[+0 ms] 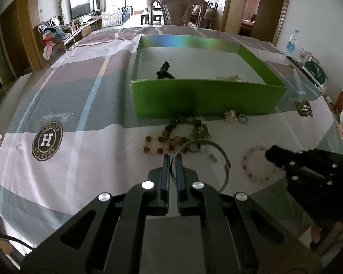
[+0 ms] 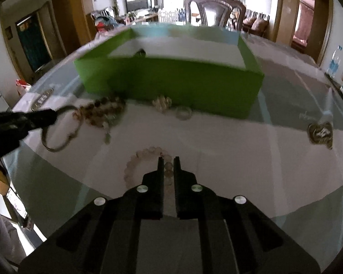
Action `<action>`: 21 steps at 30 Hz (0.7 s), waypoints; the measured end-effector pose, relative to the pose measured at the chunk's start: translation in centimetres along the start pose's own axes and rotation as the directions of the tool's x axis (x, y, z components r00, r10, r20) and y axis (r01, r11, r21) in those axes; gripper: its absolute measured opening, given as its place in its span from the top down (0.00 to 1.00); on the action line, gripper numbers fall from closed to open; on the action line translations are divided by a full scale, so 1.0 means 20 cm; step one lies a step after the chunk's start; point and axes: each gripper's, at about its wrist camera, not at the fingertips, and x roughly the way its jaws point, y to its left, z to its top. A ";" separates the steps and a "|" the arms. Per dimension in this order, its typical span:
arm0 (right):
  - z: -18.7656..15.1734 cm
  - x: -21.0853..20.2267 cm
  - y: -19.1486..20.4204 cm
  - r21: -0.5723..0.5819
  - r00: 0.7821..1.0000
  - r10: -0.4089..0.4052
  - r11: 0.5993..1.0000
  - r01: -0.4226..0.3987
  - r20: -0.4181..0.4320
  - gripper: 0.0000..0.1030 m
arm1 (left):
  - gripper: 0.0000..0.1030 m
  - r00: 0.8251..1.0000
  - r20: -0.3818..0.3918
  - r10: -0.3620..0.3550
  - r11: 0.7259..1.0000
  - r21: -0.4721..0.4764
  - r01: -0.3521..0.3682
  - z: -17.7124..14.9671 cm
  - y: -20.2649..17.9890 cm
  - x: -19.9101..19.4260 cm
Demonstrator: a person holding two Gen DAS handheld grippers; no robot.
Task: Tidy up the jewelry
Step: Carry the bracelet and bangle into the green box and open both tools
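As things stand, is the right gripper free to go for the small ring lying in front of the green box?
Probably not: the right gripper is shut on the pale bead bracelet. The path to the ring itself looks clear.

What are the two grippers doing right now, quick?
Left gripper: shut on the metal bangle.
Right gripper: shut on the pale bead bracelet.
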 end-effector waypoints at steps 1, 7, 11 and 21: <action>0.02 -0.03 0.01 -0.008 1.000 -0.001 1.000 0.001 0.021 0.92 | 0.95 1.000 0.006 0.001 1.000 0.002 -0.001 0.01 0.00 -0.01; 0.21 -0.23 0.03 -0.030 0.989 -0.008 0.999 0.013 0.145 0.92 | 0.95 0.998 0.059 -0.004 1.000 0.018 0.003 0.13 0.00 -0.10; 0.36 -0.35 -0.02 -0.021 0.974 0.008 1.000 -0.003 0.225 0.92 | 0.95 0.993 0.117 0.005 1.000 0.022 -0.007 0.29 0.00 -0.17; 0.71 -0.06 -0.12 0.066 0.979 -0.078 0.996 0.066 0.188 0.92 | 0.95 0.991 0.094 0.094 0.996 -0.006 -0.094 0.70 -0.01 0.12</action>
